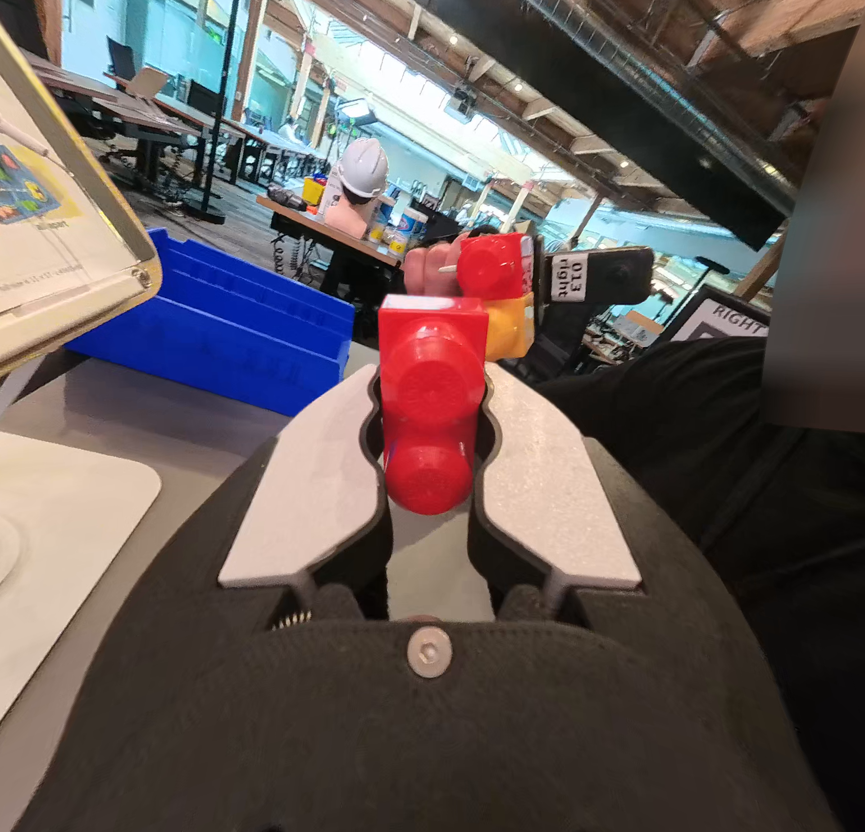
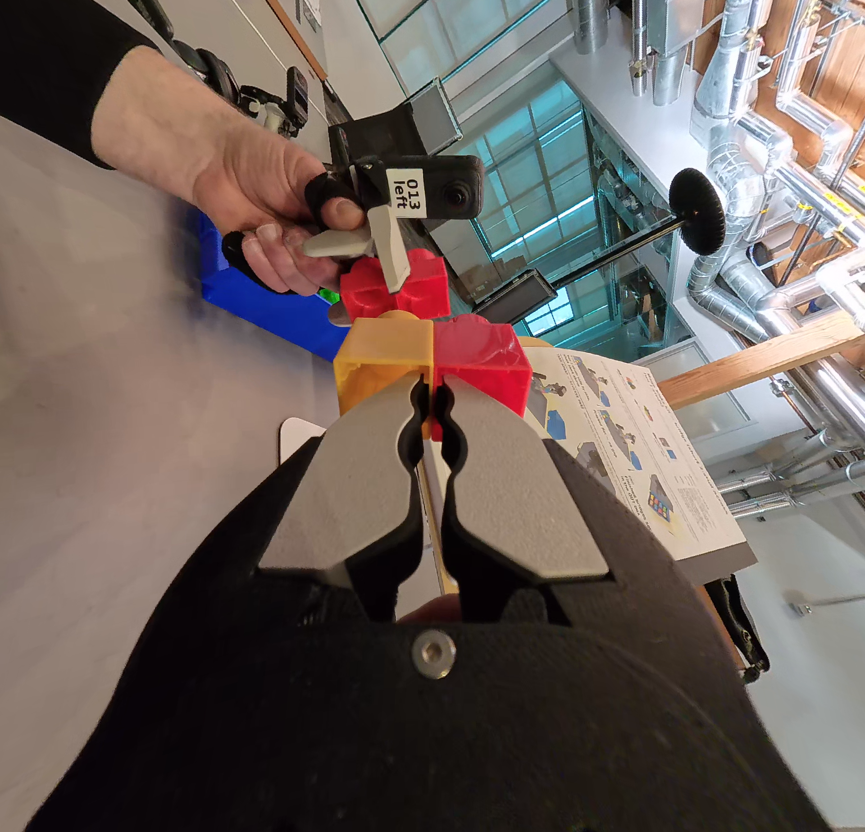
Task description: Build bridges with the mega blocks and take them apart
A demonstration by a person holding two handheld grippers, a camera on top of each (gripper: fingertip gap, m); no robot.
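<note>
My left gripper (image 1: pixel 430 378) is shut on a long red block (image 1: pixel 430 402); both pads press its sides, studs facing the camera. In the right wrist view this red block (image 2: pixel 416 289) sits in the left gripper (image 2: pixel 388 271), held by a hand (image 2: pixel 224 163). My right gripper (image 2: pixel 433 383) is shut on the adjoining walls of a yellow block (image 2: pixel 384 346) and a red block (image 2: pixel 477 350), which are side by side. In the left wrist view the yellow block (image 1: pixel 508 329) and red block (image 1: pixel 491 266) sit just beyond my held block, touching or nearly touching it.
A blue bin (image 1: pixel 210 322) stands on the grey table (image 1: pixel 140 411) and also shows in the right wrist view (image 2: pixel 262 294). An instruction sheet in a stand (image 1: pixel 47 229) is at the left, and in the right wrist view (image 2: pixel 632 444). A white pad (image 1: pixel 56 528) lies nearby. About 8 centimetres separates my left fingertips from my right.
</note>
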